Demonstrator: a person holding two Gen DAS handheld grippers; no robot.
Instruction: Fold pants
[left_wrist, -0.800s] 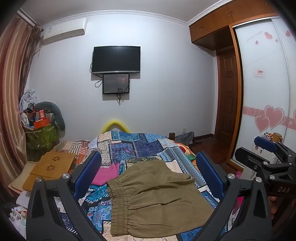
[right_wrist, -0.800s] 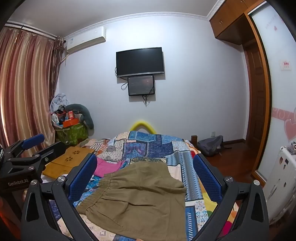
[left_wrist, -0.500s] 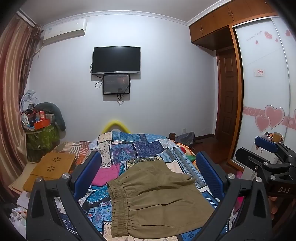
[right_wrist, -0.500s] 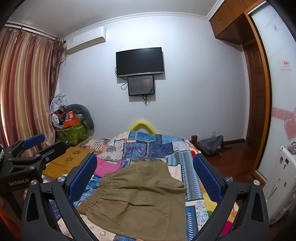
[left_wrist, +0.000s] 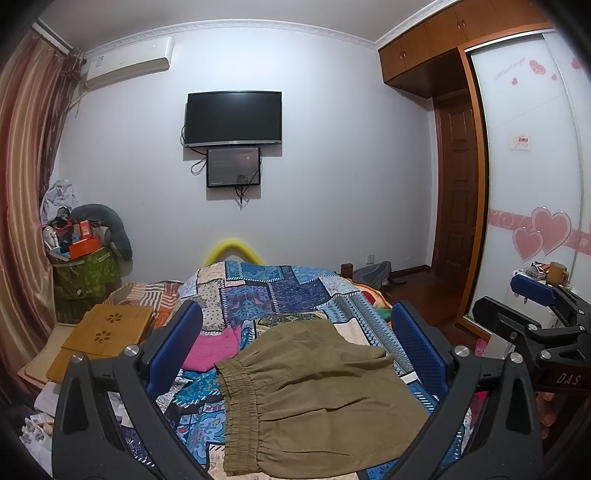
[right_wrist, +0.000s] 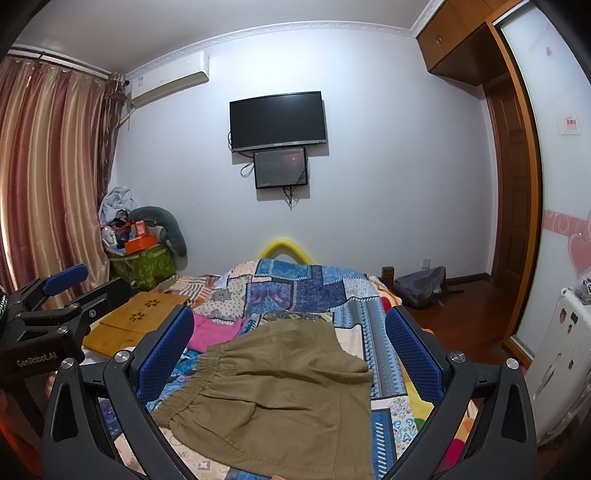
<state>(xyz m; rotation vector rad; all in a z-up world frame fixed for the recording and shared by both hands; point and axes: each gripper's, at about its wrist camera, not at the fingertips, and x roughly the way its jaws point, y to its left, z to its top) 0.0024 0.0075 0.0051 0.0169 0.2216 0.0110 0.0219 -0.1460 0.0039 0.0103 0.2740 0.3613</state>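
Step in hand is judged to be the approach: no fold is begun. The pants (left_wrist: 317, 398), olive, short-legged, are laid flat on the patchwork quilt (left_wrist: 280, 291) of the bed, near its foreground edge, with the gathered waistband (left_wrist: 236, 406) turned toward the bed's left side and the leg hems toward the right.

The left gripper (left_wrist: 295, 350) is held above the near edge of the bed, jaws spread to the full, nothing between the blue pads (left_wrist: 177, 343). The right gripper (right_wrist: 291, 354) is likewise spread wide and empty, held beside the left one; each is glimpsed at the margin of the other's view. Cloth is touched by neither.

Next move, as judged: both tools are to be lowered onto the garment, one edge to be pinched at two points (probably waistband and hem on the same side) and carried over to the opposite edge. A thin single layer lying on soft bedding must be caught without the quilt being gathered too.

Not made out:
- the nearest edge of the pants, cut off by the bottom of both views and by the gripper frames;
- the hands holding the tools, barely seen;
- a pink garment (left_wrist: 210, 347) beside the waistband, partly covered by the left pad.
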